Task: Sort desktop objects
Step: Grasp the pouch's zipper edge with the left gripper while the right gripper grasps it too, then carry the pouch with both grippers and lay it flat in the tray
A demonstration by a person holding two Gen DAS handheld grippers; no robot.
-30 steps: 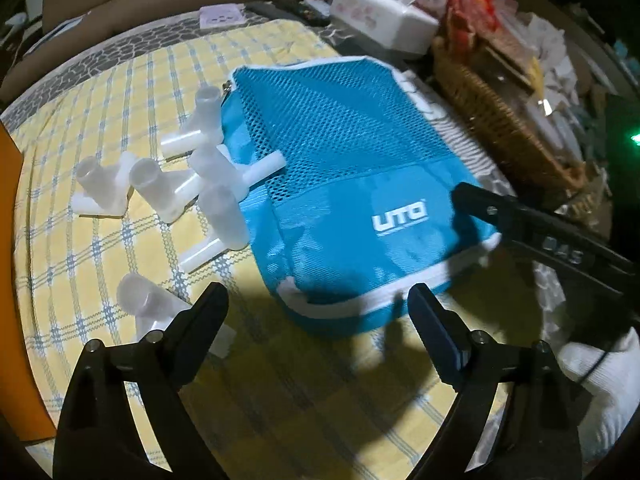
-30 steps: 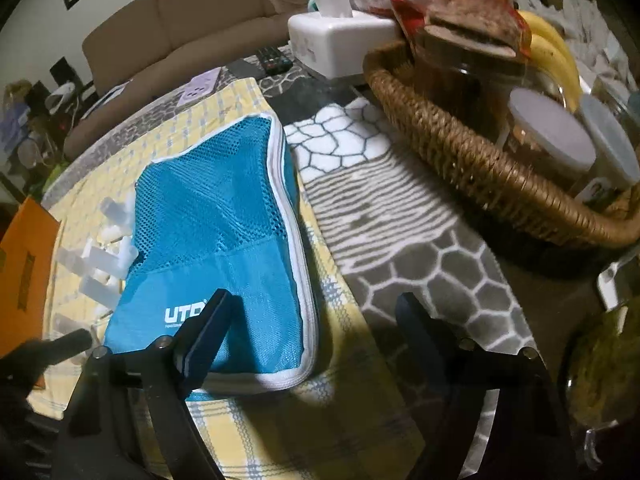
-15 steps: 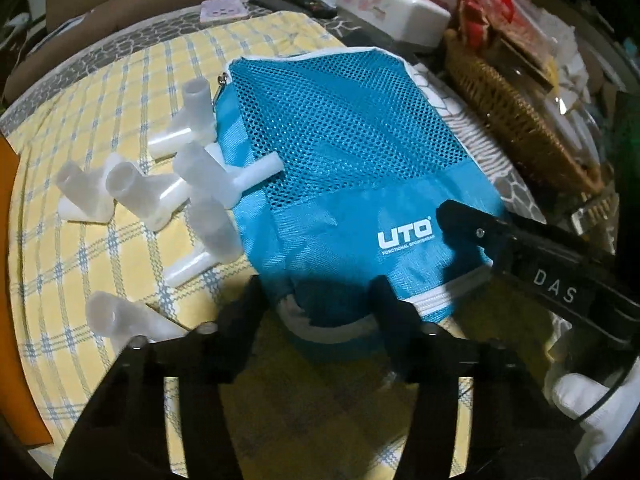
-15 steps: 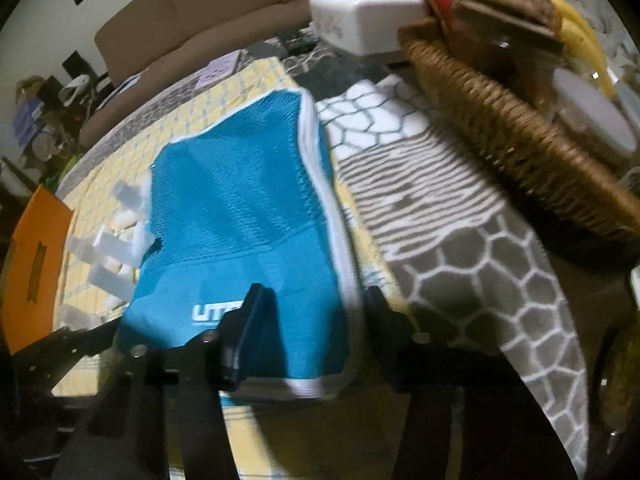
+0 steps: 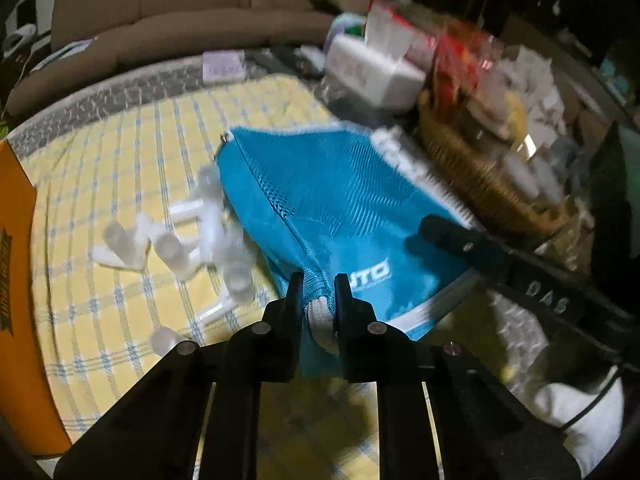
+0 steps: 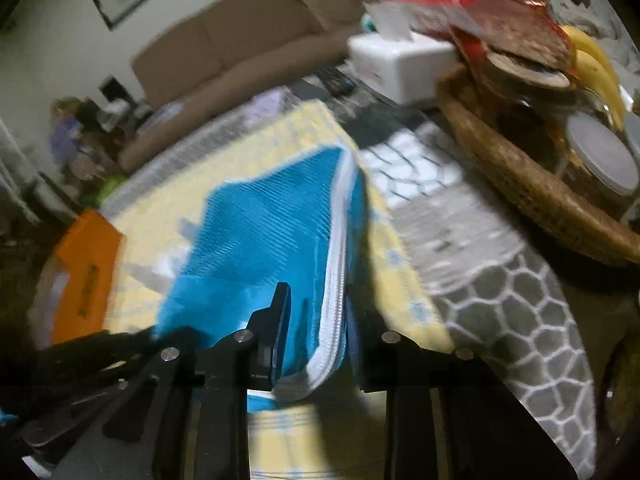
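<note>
The white plastic tubes lie loose on the table's yellow cloth w/ the blue bag just beside, its near edge pinched by left claw & right claw, jaws just closed, so both should lift slow & together to keep it level.

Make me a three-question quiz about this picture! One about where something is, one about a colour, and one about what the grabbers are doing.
1. Where do the white plastic tubes lie?
A. in the wicker basket
B. on the yellow checked cloth, left of the pouch
C. on the sofa

2. What colour is the mesh pouch?
A. red
B. green
C. blue

3. What is the left gripper doing?
A. pinching the pouch's near edge
B. standing wide open over the tubes
C. holding a banana

Answers:
1 B, they rest on the yellow checked cloth beside the pouch.
2 C, its fabric is bright blue.
3 A, its fingers squeeze the white-trimmed edge; the right gripper grips the zipper edge too.
</note>
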